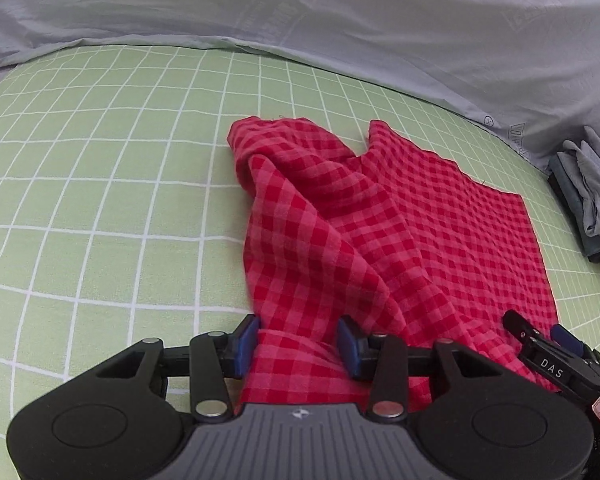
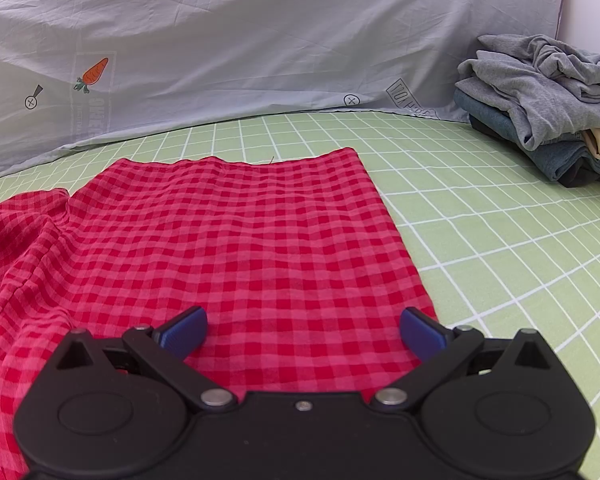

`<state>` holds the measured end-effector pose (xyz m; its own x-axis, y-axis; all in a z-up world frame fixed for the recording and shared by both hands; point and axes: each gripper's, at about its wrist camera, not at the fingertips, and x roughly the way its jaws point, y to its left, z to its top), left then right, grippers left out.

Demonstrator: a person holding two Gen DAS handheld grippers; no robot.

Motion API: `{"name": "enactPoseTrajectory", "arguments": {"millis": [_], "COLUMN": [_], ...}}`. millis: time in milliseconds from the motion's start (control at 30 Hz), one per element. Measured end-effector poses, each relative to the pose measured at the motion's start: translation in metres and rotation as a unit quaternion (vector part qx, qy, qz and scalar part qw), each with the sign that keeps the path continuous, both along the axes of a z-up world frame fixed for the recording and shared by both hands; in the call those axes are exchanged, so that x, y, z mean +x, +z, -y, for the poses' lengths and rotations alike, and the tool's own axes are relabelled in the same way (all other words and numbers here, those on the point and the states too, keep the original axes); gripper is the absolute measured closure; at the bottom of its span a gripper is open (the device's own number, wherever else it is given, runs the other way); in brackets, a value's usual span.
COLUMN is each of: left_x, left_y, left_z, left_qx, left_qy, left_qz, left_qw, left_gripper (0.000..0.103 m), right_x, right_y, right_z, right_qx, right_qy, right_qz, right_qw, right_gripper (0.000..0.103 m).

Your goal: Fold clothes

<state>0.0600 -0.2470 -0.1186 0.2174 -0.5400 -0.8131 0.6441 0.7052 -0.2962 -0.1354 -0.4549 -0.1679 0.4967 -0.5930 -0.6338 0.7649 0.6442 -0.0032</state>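
The red checked cloth (image 2: 236, 248) lies on the green grid sheet (image 1: 100, 184), its flat half running away from the right gripper (image 2: 302, 332), whose jaws stand spread over the near edge. The left gripper (image 1: 298, 346) pinches a bunched fold (that side rises crumpled toward the far left). No containers show; a pile of folded clothes (image 2: 548, 104) sits far right.
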Motion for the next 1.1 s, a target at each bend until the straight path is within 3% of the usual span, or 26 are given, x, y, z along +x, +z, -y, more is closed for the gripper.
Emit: {"name": "enactPoseTrajectory", "arguments": {"millis": [33, 133, 300, 500, 600, 700, 767, 900, 1100], "left_x": [0.001, 0.006, 0.021, 0.039, 0.038, 0.033, 0.037, 0.044, 0.05], "left_y": [-0.001, 0.004, 0.018, 0.044, 0.059, 0.054, 0.045, 0.03, 0.018], "left_z": [0.0, -0.009, -0.031, -0.062, -0.064, -0.059, -0.067, -0.097, -0.114], "left_qx": [0.0, 0.0, 0.007, 0.026, 0.036, 0.073, 0.075, 0.022, 0.02], "left_qy": [0.002, 0.025, 0.079, 0.141, 0.141, 0.154, 0.169, 0.221, 0.258], "left_qz": [-0.002, 0.01, 0.042, 0.118, 0.163, 0.172, 0.139, 0.051, 0.011], "left_qw": [1.0, 0.9996, 0.9959, 0.9825, 0.9758, 0.9703, 0.973, 0.9738, 0.9658], "left_gripper": [0.099, 0.1, 0.1, 0.1, 0.099, 0.093, 0.091, 0.079, 0.063], "right_x": [0.0, 0.0, 0.0, 0.0, 0.0, 0.0, 0.0, 0.0, -0.001], "right_y": [0.0, 0.0, 0.0, 0.0, 0.0, 0.0, 0.0, 0.0, 0.001], "right_z": [0.0, 0.0, 0.0, 0.0, 0.001, 0.001, 0.001, 0.001, 0.001], "right_qx": [0.0, 0.0, 0.0, 0.0, 0.0, 0.0, 0.0, 0.0, 0.0], "right_qy": [0.0, 0.0, 0.0, 0.0, 0.0, 0.0, 0.0, 0.0, 0.0], "right_qz": [0.0, 0.0, 0.0, 0.0, 0.0, -0.001, -0.001, -0.001, -0.001], "right_qw": [1.0, 1.0, 1.0, 1.0, 1.0, 1.0, 1.0, 1.0, 1.0], "right_gripper": [0.0, 0.0, 0.0, 0.0, 0.0, 0.0, 0.0, 0.0, 0.0]}}
